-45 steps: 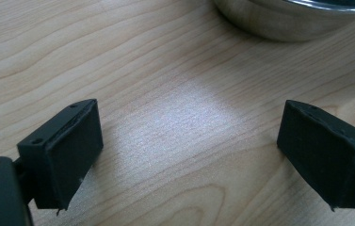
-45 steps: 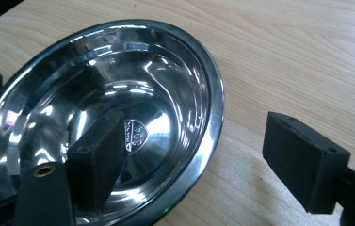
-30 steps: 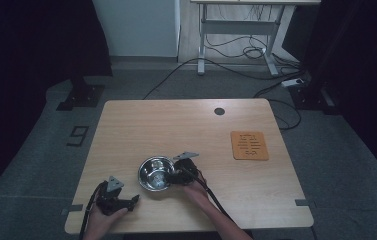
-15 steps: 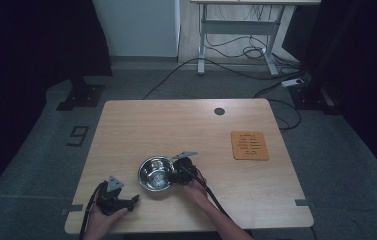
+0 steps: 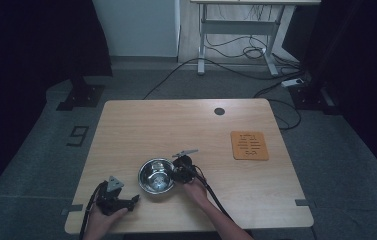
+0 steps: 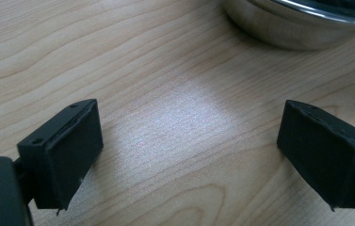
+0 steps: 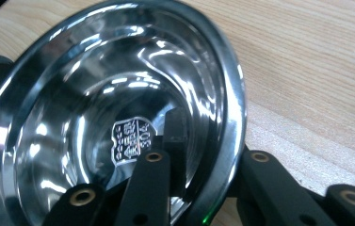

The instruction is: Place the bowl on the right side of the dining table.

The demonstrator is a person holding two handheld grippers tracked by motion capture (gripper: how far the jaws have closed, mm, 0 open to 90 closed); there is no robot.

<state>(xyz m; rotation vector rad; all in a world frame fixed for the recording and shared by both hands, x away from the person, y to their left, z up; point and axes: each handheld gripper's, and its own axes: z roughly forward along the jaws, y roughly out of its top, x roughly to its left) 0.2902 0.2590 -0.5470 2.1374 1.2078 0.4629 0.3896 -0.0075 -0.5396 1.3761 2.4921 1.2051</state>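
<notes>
In the high view, a pale wooden table (image 5: 186, 130) sits on a grey floor. A round shiny steel bowl (image 5: 156, 175) stands on the table, toward the near edge. The right gripper (image 5: 178, 172) is at the bowl's three o'clock side, right on its rim, with the person's right hand (image 5: 194, 187) behind it. Its jaws have just been closing, and the rim is between them. The left gripper (image 5: 128, 201) rests near the table's front edge, at about seven o'clock from the bowl and apart from it. A flat orange square mat (image 5: 249, 145) lies well apart, at about two o'clock from the bowl. A small dark round hole (image 5: 219, 111) is near the far edge of the table.

In the left gripper view, the two black jaws stand wide apart with bare wood between them. They hold nothing. The bowl's outer wall (image 6: 297, 23) shows at one o'clock.

In the right gripper view, the bowl (image 7: 95, 117) looks big and tilted. One black jaw is inside the bowl and the other is outside, and the two are pinched onto the rim. A small stamped mark (image 7: 133, 141) shows on the bowl's bottom.
</notes>
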